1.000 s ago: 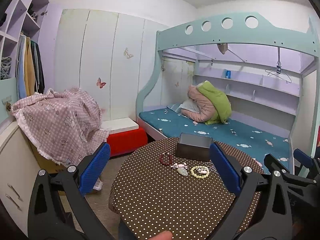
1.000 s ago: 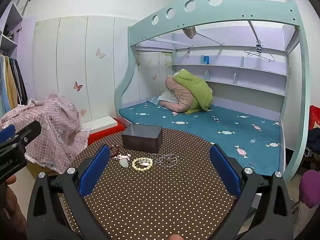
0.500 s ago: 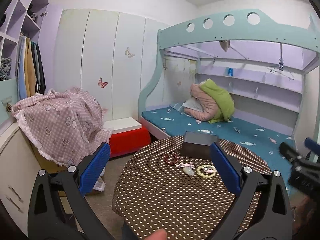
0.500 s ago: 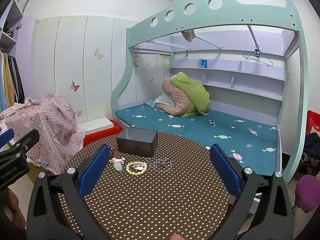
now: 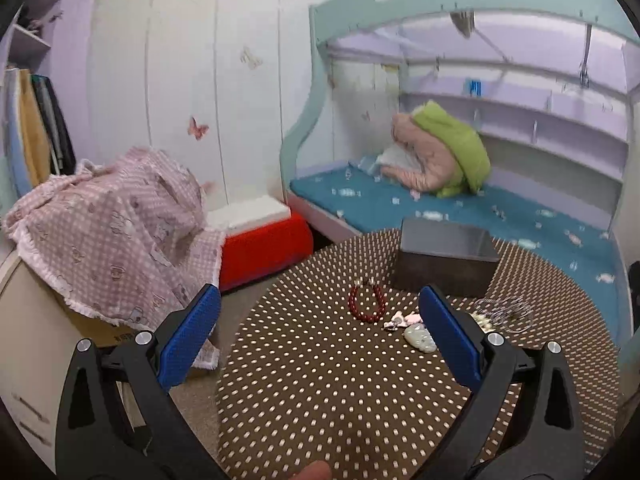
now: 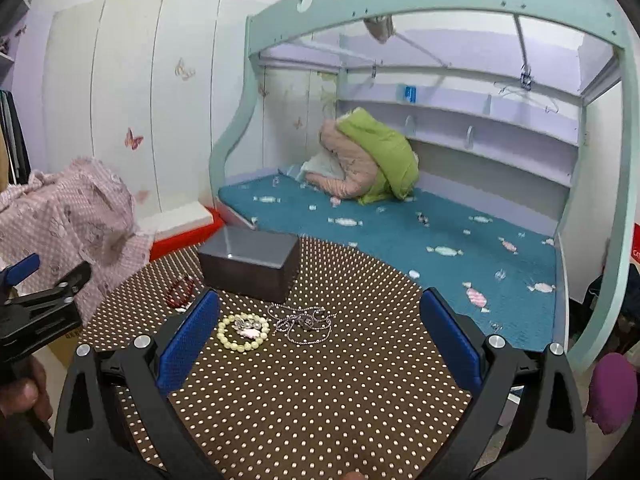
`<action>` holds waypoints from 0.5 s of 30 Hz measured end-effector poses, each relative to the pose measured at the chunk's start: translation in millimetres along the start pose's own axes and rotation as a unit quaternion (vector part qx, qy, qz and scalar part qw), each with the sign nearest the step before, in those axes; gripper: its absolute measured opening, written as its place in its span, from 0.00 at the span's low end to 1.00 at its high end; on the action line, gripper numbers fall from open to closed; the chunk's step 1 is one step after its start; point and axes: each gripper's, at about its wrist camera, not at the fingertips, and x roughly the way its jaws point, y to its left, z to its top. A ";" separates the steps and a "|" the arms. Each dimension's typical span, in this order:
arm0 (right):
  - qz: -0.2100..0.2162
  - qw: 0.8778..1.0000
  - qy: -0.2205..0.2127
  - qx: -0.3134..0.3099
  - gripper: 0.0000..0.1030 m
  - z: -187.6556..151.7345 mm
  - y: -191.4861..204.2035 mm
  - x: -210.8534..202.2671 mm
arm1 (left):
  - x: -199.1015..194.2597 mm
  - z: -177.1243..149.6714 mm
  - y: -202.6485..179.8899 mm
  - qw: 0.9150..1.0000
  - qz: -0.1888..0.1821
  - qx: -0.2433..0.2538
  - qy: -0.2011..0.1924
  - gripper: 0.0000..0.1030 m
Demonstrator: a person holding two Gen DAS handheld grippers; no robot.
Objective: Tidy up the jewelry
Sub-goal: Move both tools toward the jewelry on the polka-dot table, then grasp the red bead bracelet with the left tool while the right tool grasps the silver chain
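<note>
A dark grey open box (image 5: 446, 257) (image 6: 250, 266) stands at the far side of the round dotted table (image 5: 320, 380) (image 6: 320, 392). In front of it lie a red bead bracelet (image 5: 367, 304) (image 6: 180, 292), a pale jade pendant (image 5: 420, 339), a cream pearl bracelet (image 6: 242, 332) with a pink piece inside it, and a silver chain (image 5: 506, 314) (image 6: 304, 324). My left gripper (image 5: 320, 330) is open above the table's left part, short of the jewelry. My right gripper (image 6: 320, 330) is open too, hovering just before the pearl bracelet and chain.
A bunk bed (image 6: 400, 236) with teal mattress and rolled bedding stands behind the table. A red and white stool (image 5: 260, 240) and a pink checked cloth over a cabinet (image 5: 104, 224) are at the left. The left gripper's body (image 6: 36, 312) and a hand show at the right view's left edge.
Both grippers have moved forward and lower toward the table, so the jewelry and box now look larger. Both stay open with nothing held.
</note>
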 end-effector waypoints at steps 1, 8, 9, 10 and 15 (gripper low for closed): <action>-0.001 1.000 0.010 0.000 0.93 0.1 -0.6 9.7 | 12.2 0.6 -1.2 1.000 -0.001 0.003 0.010 0.95; -0.008 0.998 0.065 0.009 0.93 2.4 -9.9 56.1 | 87.6 8.0 -6.1 0.998 0.000 0.012 0.065 0.95; -0.009 0.997 0.072 0.008 0.93 2.8 -10.9 61.7 | 97.6 9.0 -5.7 0.997 0.001 0.013 0.072 0.95; -0.010 0.997 0.081 0.007 0.93 3.7 -11.9 69.2 | 107.4 9.1 -5.9 0.997 0.002 0.014 0.081 0.95; -0.012 0.992 0.125 0.009 0.93 -0.2 -16.5 101.3 | 156.1 3.1 -11.6 0.991 0.004 0.019 0.136 0.95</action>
